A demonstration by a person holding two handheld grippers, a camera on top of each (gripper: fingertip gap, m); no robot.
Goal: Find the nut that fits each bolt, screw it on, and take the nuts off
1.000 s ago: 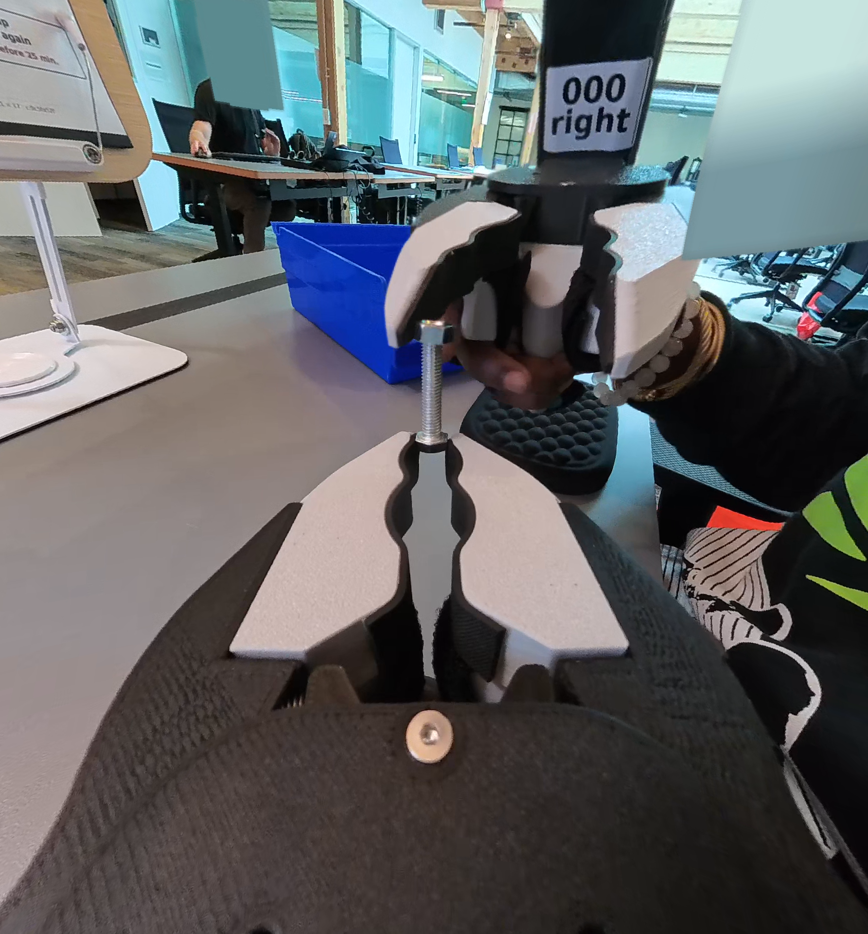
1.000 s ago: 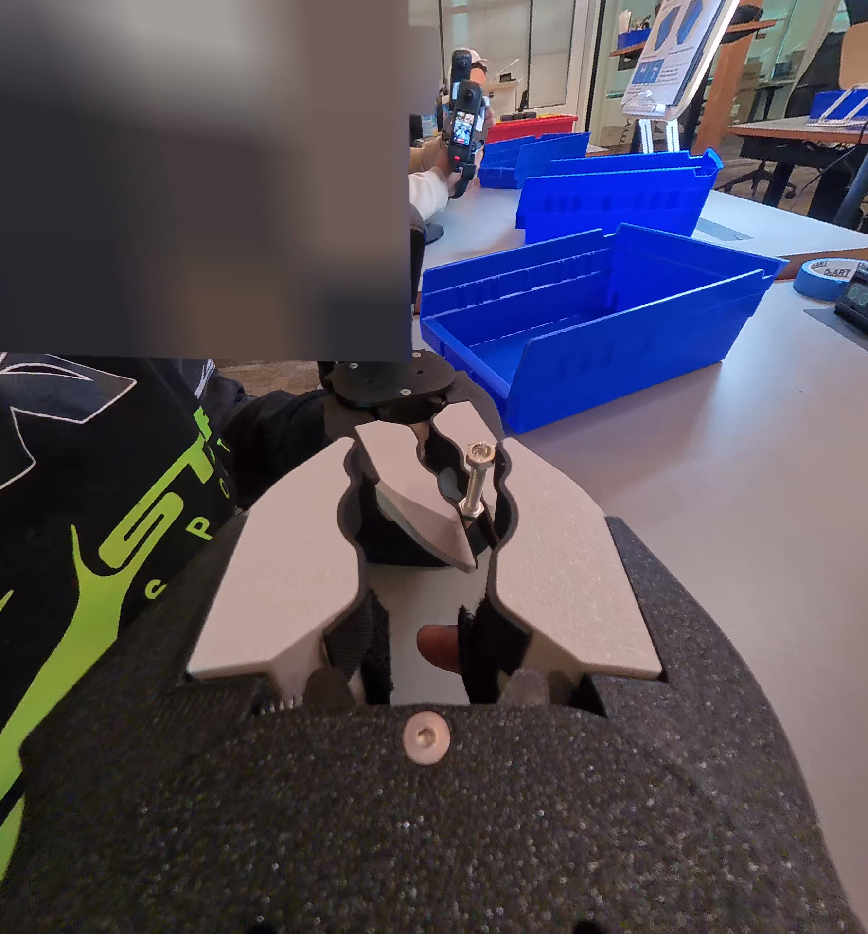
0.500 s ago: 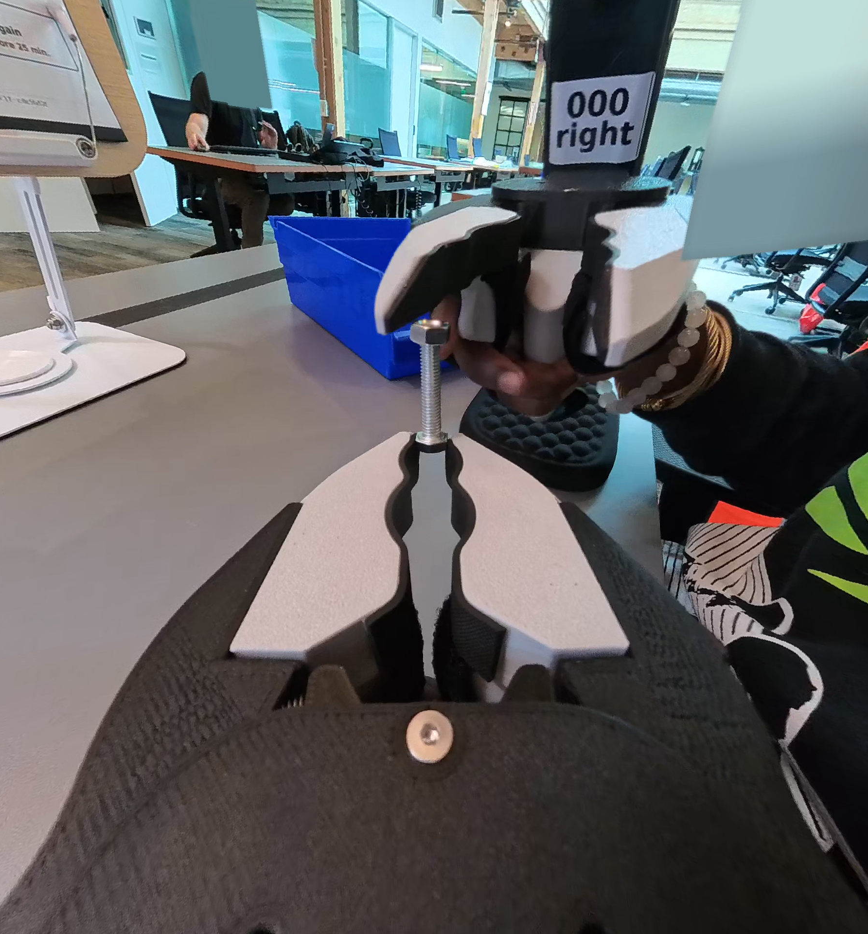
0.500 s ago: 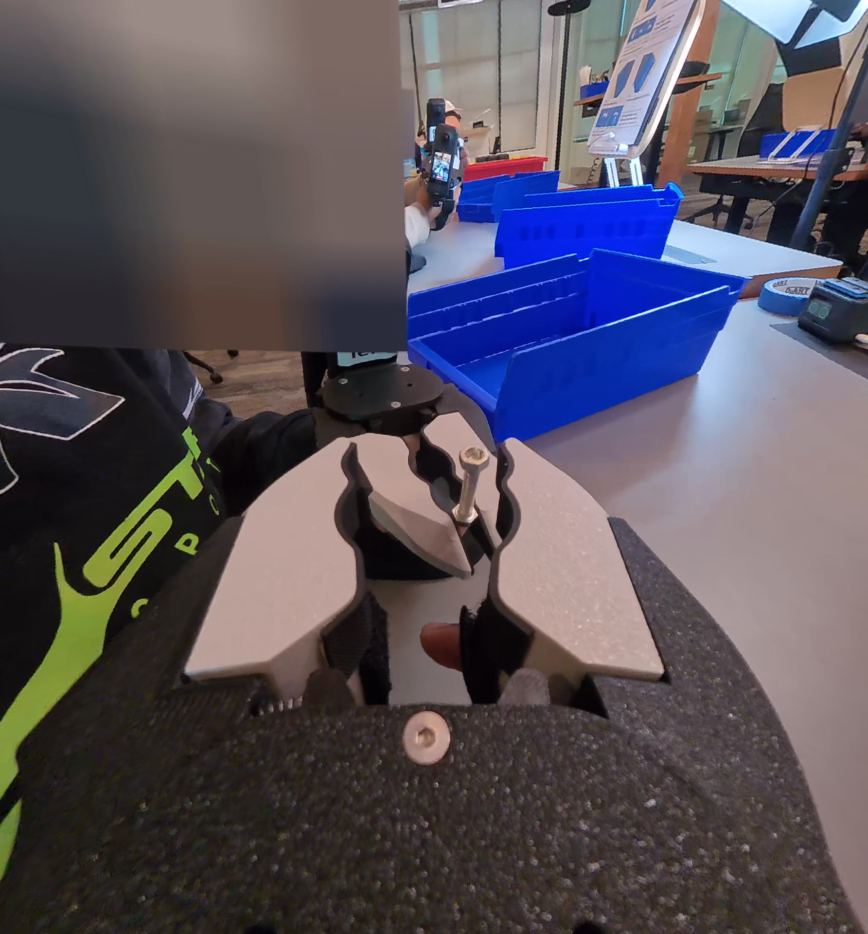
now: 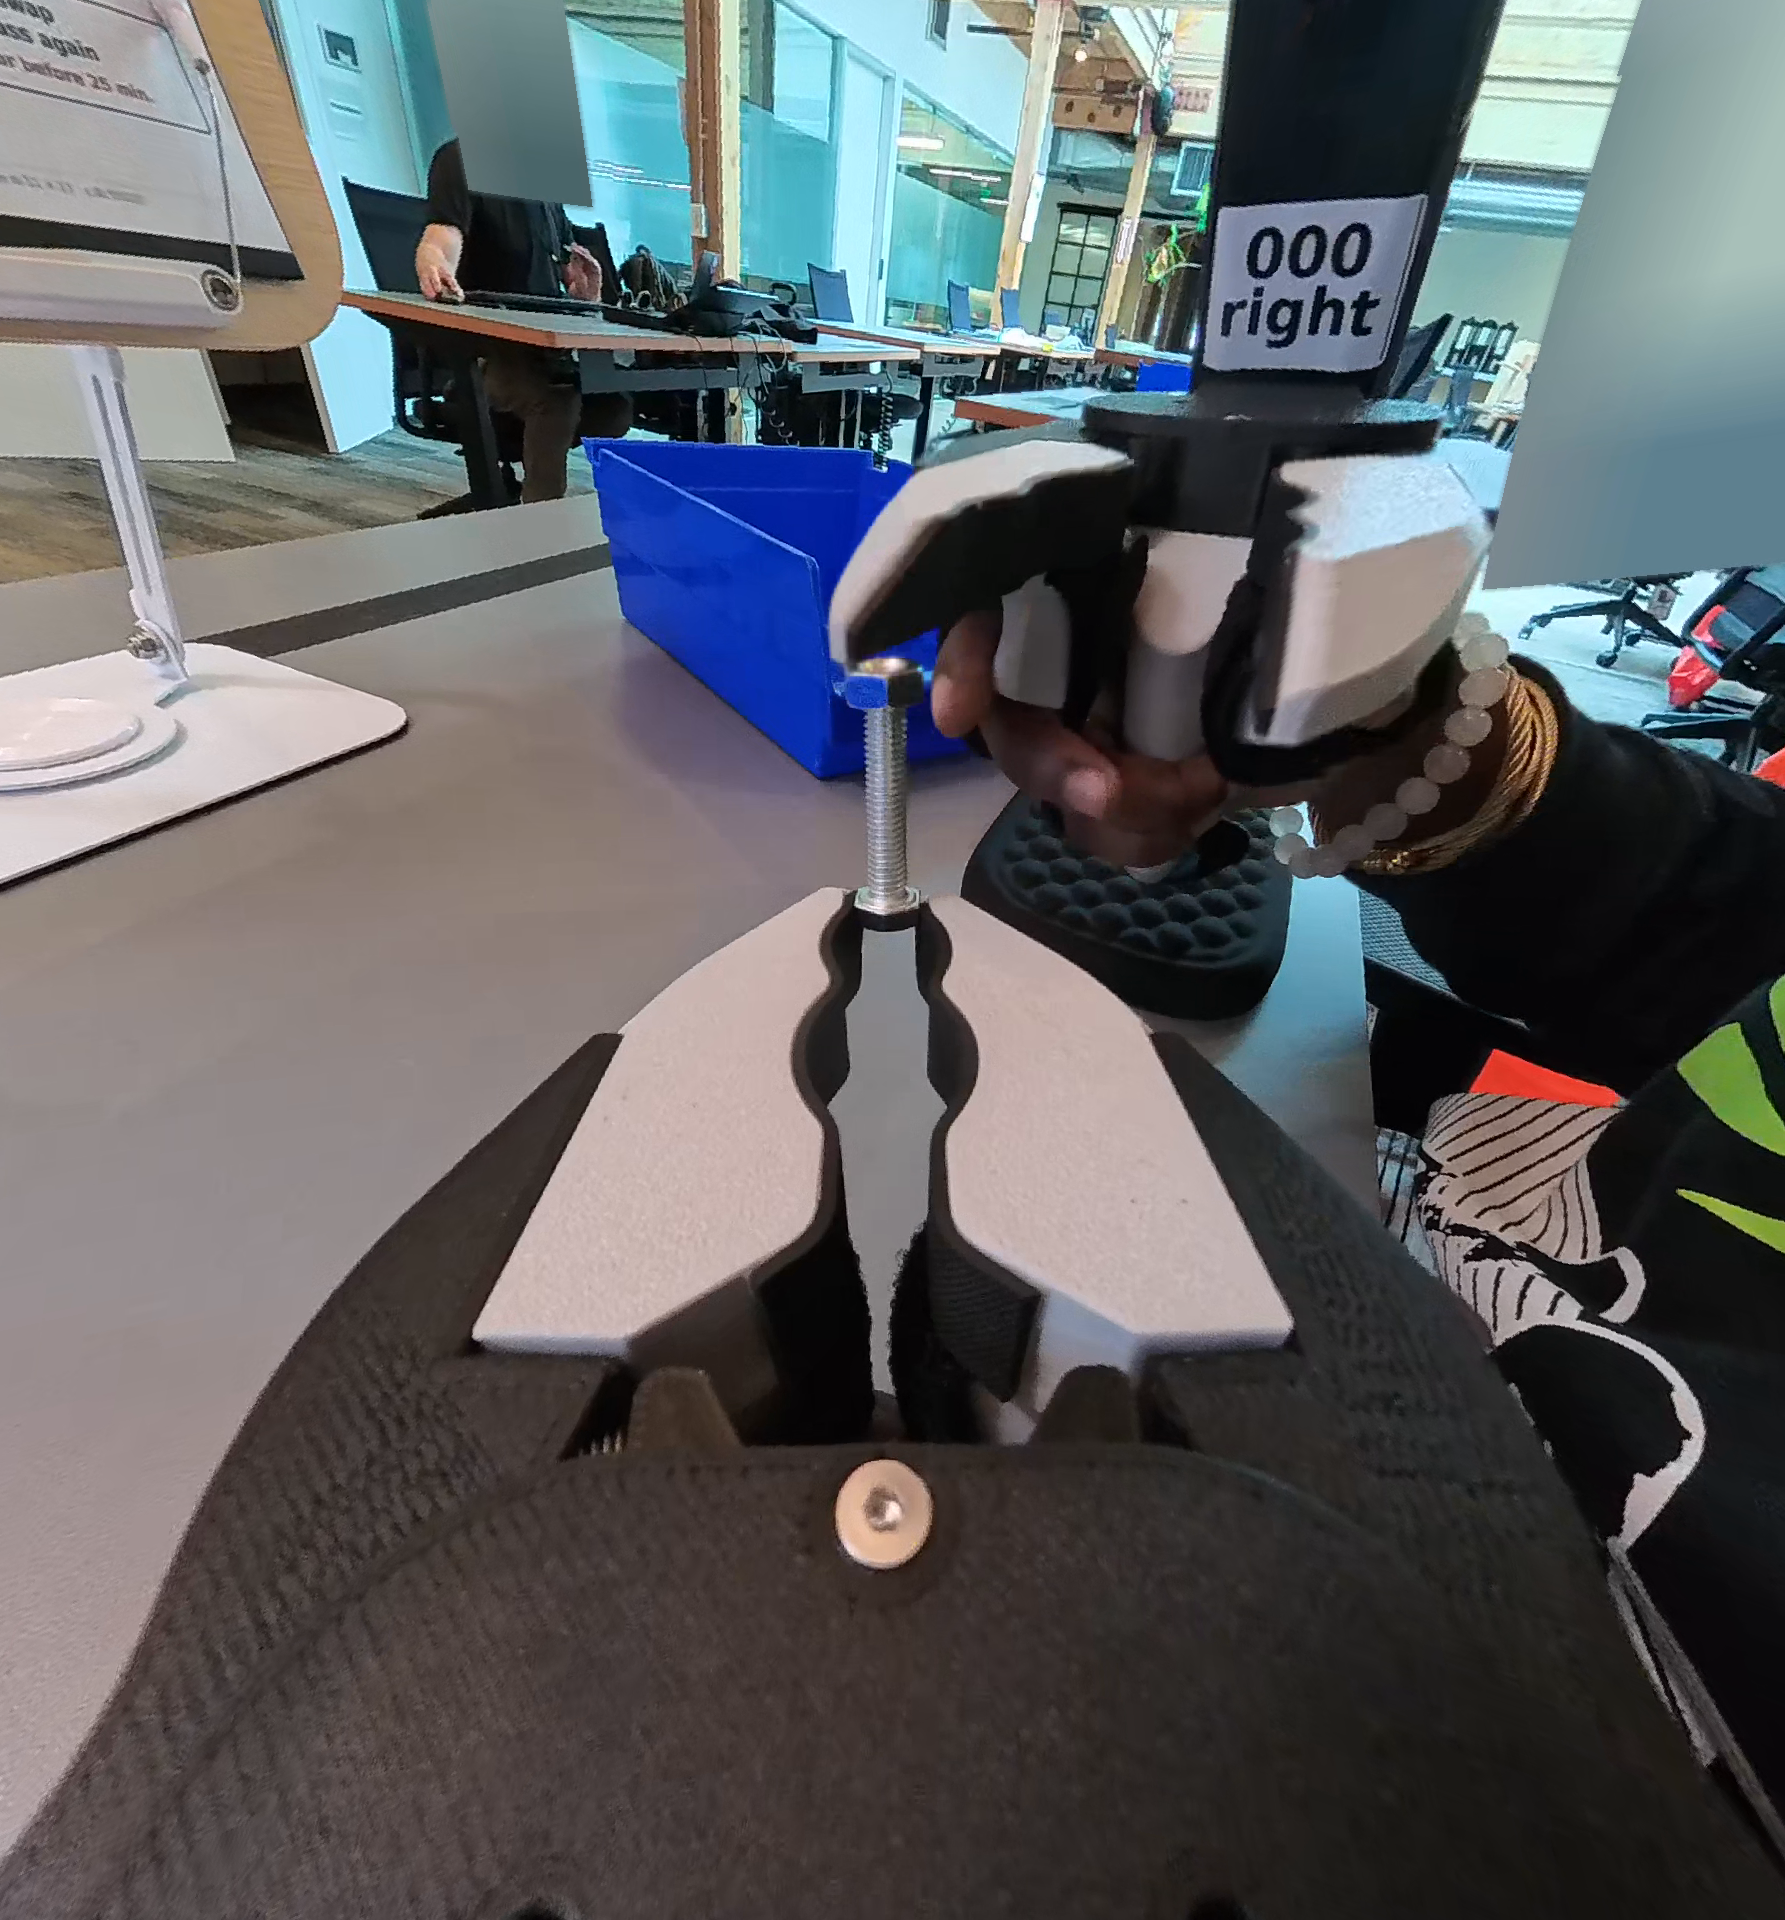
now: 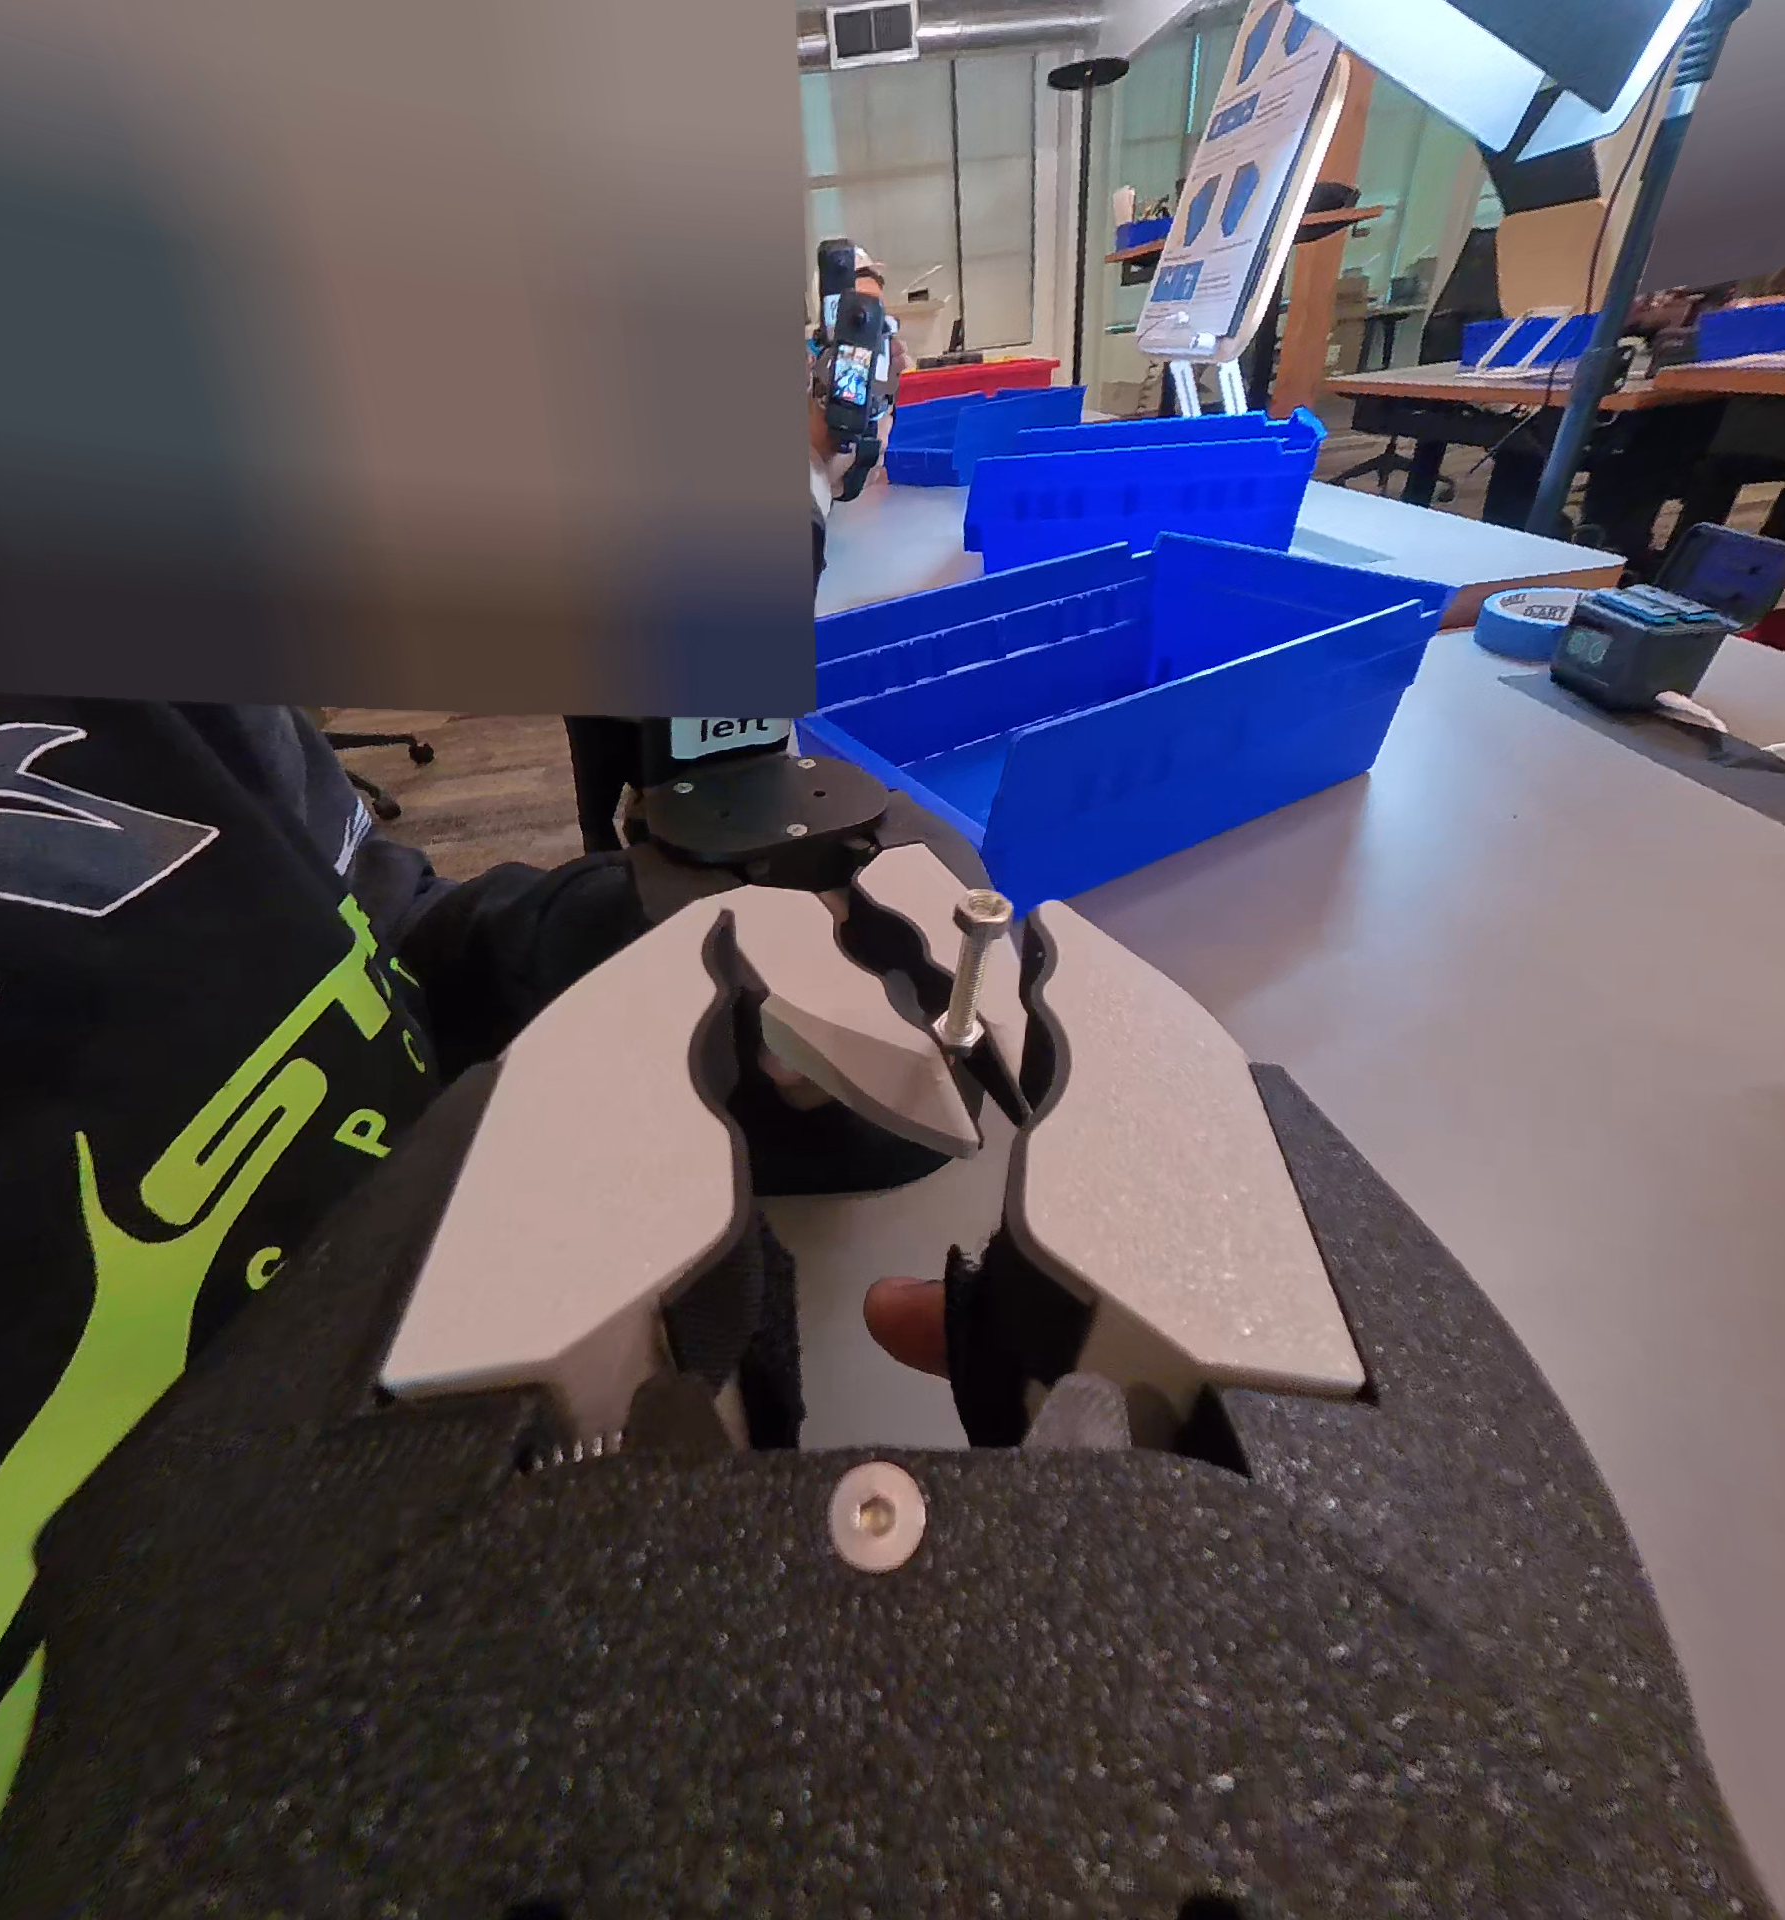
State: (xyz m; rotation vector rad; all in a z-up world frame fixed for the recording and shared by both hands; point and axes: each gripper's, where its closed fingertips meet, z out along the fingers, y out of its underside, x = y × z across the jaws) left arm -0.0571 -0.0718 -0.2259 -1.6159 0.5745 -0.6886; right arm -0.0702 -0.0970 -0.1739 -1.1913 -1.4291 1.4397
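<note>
Here the left claw (image 5: 888, 914) pinches the upright bolt (image 5: 885, 795), the parted right claw (image 6: 867, 1049) around it, blue bin (image 5: 722, 582) behind.

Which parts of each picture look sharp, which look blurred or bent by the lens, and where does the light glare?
Left wrist view: bolt and left gripper sharp; the hand slightly smeared; table edge curves, wide-angle.
Right wrist view: right gripper crisp; bright lamp panel glares top right; blue bin sharp.
</note>
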